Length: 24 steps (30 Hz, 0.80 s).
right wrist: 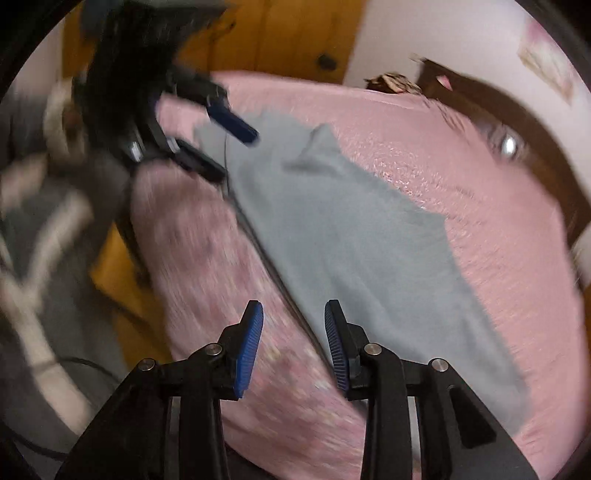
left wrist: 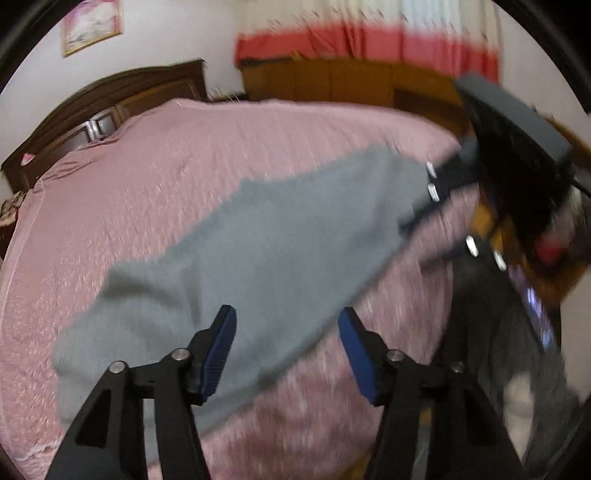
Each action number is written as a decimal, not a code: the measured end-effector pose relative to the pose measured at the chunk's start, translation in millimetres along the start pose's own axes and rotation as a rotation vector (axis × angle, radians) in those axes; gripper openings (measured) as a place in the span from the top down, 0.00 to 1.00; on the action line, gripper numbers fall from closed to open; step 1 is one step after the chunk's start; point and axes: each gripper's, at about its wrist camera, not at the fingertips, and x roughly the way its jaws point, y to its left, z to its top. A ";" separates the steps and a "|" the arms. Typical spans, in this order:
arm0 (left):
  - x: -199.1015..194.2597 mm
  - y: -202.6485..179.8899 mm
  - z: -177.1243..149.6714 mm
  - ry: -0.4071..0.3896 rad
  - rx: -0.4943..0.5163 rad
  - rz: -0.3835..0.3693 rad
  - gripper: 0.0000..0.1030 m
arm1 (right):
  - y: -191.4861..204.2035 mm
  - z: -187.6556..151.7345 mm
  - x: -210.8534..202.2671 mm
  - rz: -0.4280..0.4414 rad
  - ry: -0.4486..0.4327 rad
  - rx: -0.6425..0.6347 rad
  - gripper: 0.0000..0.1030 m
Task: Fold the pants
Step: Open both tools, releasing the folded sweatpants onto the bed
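- Grey pants (left wrist: 258, 258) are lying flat on the pink bedspread (left wrist: 184, 155), stretched out lengthwise near the bed's edge; same pants (right wrist: 351, 229) are showing in the right wrist view on the pink bedspread (right wrist: 498, 240).
- Left gripper (left wrist: 287, 354) is hovering over the near end of the pants, jaws standing wide apart, nothing between the blue pads (left wrist: 221, 350).
- Right gripper (right wrist: 293, 347) is sitting above the pants' long edge where grey fabric is meeting pink cover, jaws parted, gap empty, blue pads (right wrist: 251, 350) not touching cloth as far as can be told.
- In the left wrist view the right gripper (left wrist: 436, 229) is showing at the far end of the pants, at the bed's edge; heavy blur, so contact with the fabric cannot be told.
- In the right wrist view the left gripper (right wrist: 229, 144) is appearing at the opposite end of the pants, fingers spread, blurred.
- One small corner of the pants is sticking up as a flap in the right wrist view.
- Dark wooden headboard (left wrist: 110, 99) is standing at the far side of the bed.
- Wooden cabinet (left wrist: 332, 81) is sitting behind the bed, red-and-white curtain (left wrist: 369, 40) hanging above it.
- Framed picture (left wrist: 92, 26) is hanging on the wall.
- Both frames are motion-blurred, fine detail unreadable.
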 end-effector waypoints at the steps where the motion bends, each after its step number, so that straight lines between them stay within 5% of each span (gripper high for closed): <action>1: 5.2 3.5 6.4 -0.014 -0.020 0.014 0.36 | -2.6 6.6 -1.8 -0.006 -0.014 0.013 0.66; 5: 35.3 20.5 19.9 -0.012 -0.130 0.073 0.36 | 0.1 20.2 -3.3 -0.055 -0.025 -0.009 0.66; 9: 54.7 28.3 9.7 0.021 -0.223 0.046 0.36 | 5.8 16.5 -2.6 -0.071 0.009 -0.035 0.66; 24: 68.0 32.0 -12.7 0.075 -0.172 0.116 0.36 | 9.5 11.3 16.6 -0.122 0.067 -0.097 0.66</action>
